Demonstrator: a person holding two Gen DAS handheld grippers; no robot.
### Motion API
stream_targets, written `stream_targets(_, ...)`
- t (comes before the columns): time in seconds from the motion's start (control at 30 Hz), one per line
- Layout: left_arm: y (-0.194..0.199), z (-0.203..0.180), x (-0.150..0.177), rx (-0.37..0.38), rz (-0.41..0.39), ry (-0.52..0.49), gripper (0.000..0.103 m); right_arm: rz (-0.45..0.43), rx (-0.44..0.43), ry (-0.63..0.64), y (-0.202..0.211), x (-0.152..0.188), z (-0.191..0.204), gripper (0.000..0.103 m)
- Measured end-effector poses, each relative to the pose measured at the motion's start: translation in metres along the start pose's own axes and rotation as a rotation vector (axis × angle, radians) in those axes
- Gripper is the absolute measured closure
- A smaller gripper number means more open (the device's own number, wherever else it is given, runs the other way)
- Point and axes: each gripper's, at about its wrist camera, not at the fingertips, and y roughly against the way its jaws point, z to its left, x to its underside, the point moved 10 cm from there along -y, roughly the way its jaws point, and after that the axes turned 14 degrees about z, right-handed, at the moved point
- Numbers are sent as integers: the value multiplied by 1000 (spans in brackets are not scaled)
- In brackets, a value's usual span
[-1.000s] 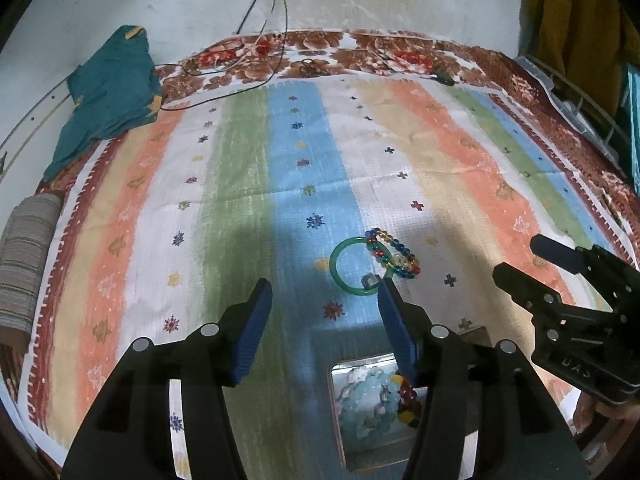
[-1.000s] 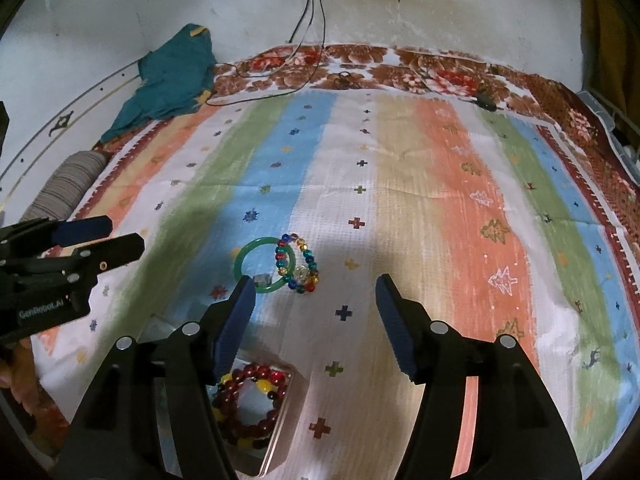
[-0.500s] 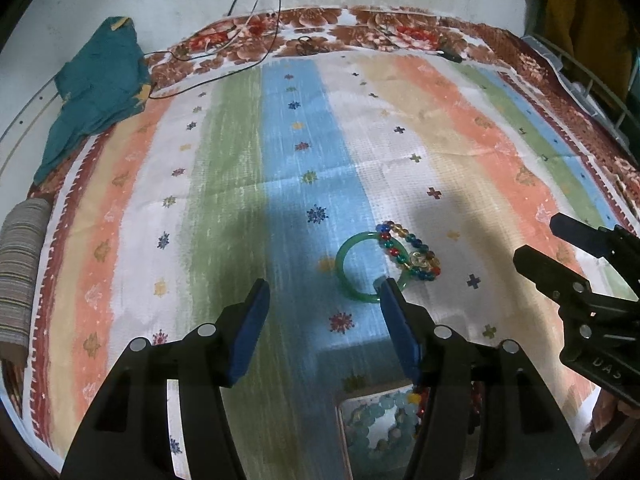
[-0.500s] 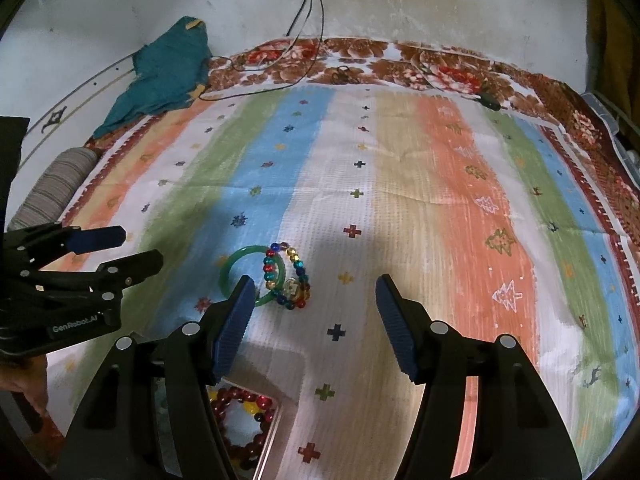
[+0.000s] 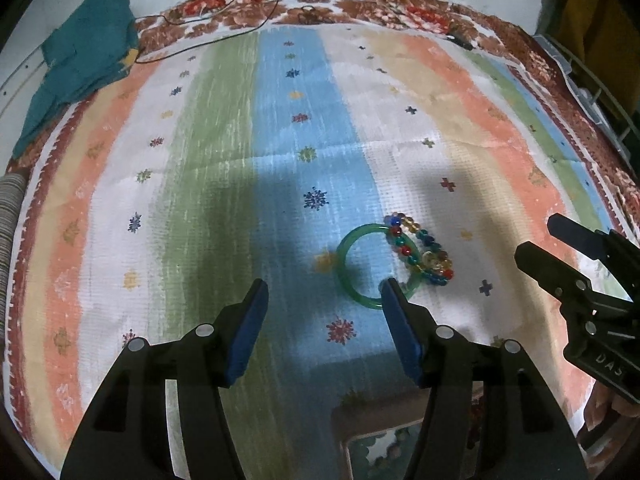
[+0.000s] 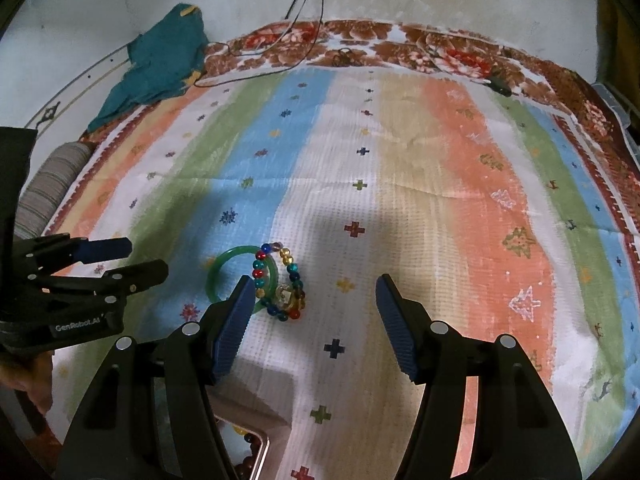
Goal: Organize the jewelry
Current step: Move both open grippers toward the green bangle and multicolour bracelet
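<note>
Bangle (image 5: 357, 268) and bead bracelet (image 5: 420, 254) are lying together on the striped cloth (image 5: 224, 152), the beads overlapping the green ring's right side as the left claw (image 5: 324, 294) sees it. That left claw is hanging over the cloth with its blue pads apart and nothing between them; the bangle is sitting just ahead of its right fingertip, which is covering a bit of the ring's near edge in the picture. The right claw (image 6: 314, 290) is also standing apart and gripping nothing, with the bangle (image 6: 224, 270) and the bracelet (image 6: 280, 284) just ahead of its left fingertip, toward the other claw. Below and behind both claws, a small tray (image 5: 360, 440) holding other beads is peeking out at the bottom edge; in the right view its shiny rim (image 6: 256, 452) is showing dark red beads. Far ahead of the claws, a teal garment (image 6: 160, 68) is lying at the cloth's far left corner, with thin wires (image 6: 304, 16) trailing across the flowered border.
</note>
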Motion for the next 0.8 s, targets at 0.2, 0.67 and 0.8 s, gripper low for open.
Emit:
stream_targets(0.2,-10,-2,-4,26,23,-3,42,25,-1,10,-13,-3,2,40)
stream_targets(0.67,-35,1,-13,47,67,-4,41,96,-43,-9,-50,-9,1,40)
stream_targets(0.8,-43,2,-14,63,90,5,41,109,-49,-13,-59,-11,2,41)
